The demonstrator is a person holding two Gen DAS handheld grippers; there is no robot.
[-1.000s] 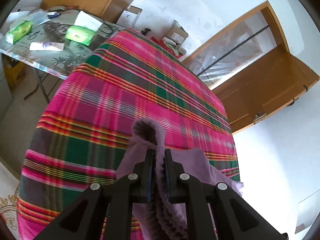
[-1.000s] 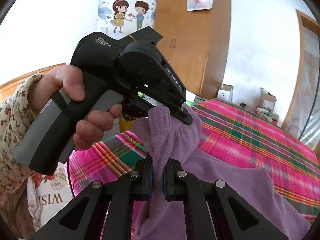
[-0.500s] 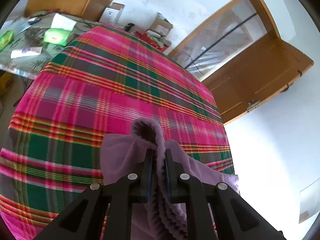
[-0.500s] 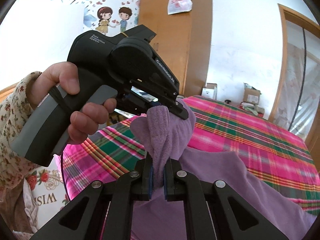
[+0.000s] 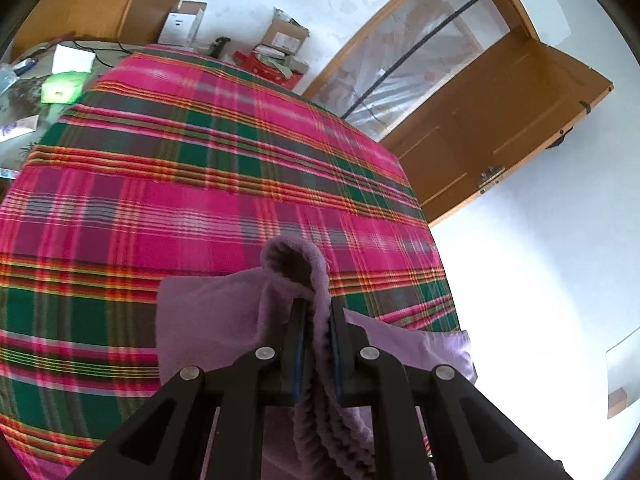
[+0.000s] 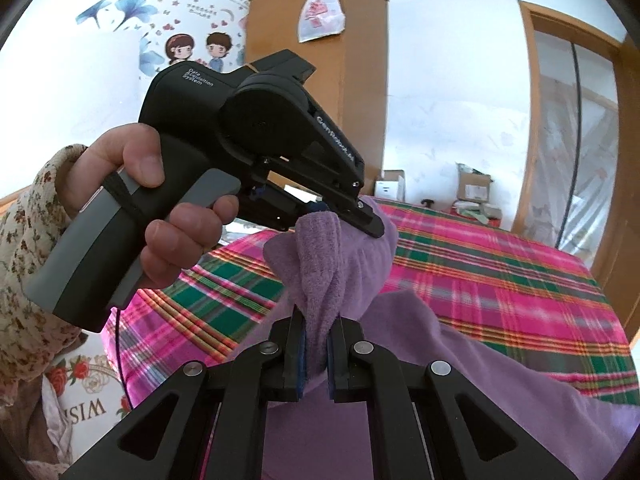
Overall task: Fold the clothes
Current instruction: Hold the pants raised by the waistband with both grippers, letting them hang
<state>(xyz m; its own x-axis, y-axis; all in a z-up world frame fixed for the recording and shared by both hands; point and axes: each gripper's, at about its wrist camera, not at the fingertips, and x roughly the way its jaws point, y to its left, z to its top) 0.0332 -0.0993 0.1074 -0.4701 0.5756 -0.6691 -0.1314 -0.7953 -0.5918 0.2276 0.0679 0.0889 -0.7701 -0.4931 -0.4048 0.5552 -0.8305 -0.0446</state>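
more purple garment (image 5: 208,320) now lies spread on the plaid bed (image 5: 160,184); left gripper (image 5: 318,320) and right gripper (image 6: 316,332) each pinch its bunched edge.

black fingers (image 5: 298,344), silver screws; floral sleeve (image 6: 24,248)

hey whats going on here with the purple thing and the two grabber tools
A person is folding a soft purple fleece garment over a bed covered in a pink and green plaid blanket. Each hand holds a black gripper tool. The left gripper and the right gripper are both shut on bunched folds of the garment, close together and lifted, while the rest of it trails onto the blanket.
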